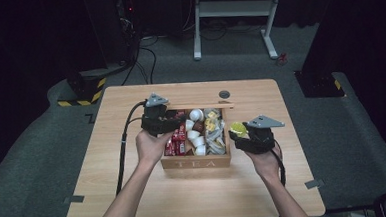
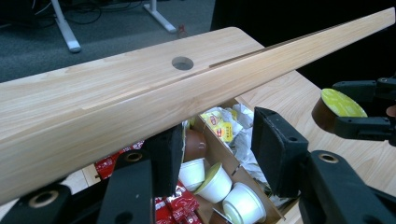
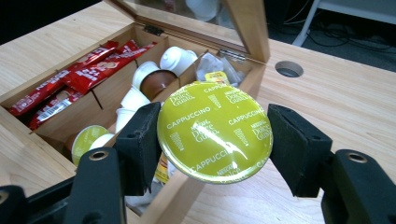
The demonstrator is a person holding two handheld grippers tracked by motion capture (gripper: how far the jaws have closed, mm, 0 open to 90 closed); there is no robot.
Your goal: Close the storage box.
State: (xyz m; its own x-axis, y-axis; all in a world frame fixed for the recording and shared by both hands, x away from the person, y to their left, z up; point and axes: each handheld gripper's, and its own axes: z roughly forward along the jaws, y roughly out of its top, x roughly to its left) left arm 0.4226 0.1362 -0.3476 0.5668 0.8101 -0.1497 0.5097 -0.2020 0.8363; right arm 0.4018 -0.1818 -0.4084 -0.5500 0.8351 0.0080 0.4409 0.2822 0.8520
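R claw [image 3: 212, 140] clamps a green-lidded cappuccino capsule [image 3: 215, 132] by its sides, just right of the open wooden tea box [image 1: 196, 163] mid-counter [image 1: 136, 201], w/ L claw [image 2: 212, 154] part open at the raised lid [image 2: 140, 112], one jaw under it, grip unclear.

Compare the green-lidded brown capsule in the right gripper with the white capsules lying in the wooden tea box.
The green-lidded brown capsule is clamped in the right gripper, outside the wooden tea box; the white capsules lie loose in the box's middle compartment. Its body is brown, theirs white. Both kinds are small cup-shaped pods.
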